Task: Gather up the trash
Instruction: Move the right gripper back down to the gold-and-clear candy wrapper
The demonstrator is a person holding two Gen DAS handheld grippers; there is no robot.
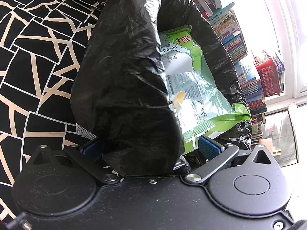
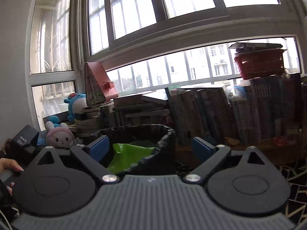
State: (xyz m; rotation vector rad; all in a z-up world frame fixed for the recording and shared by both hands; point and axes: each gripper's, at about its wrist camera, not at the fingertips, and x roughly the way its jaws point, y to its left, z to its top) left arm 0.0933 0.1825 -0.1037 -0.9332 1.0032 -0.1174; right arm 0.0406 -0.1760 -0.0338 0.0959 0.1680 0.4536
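The crinkled black plastic trash bag (image 1: pixel 122 80) is pinched by the left tool (image 1: pixel 151 147), the green-and-white printed snack wrapper (image 1: pixel 191 88) inside it, just ahead of the spread, empty right tool (image 2: pixel 149 147).

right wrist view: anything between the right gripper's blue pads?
Nothing gripped. In the right wrist view the right gripper stands open, framing the black plastic trash bag beyond, crumpled green snack wrapper inside.

I see a bed cover (image 1: pixel 38 61), black with cream crack-like lines, with the black trash bag (image 1: pixel 122 80) resting on it, and past the bag stacked books (image 2: pixel 211 111) carrying a red basket (image 2: pixel 261 65), with plush toys (image 2: pixel 61 136) beside them.
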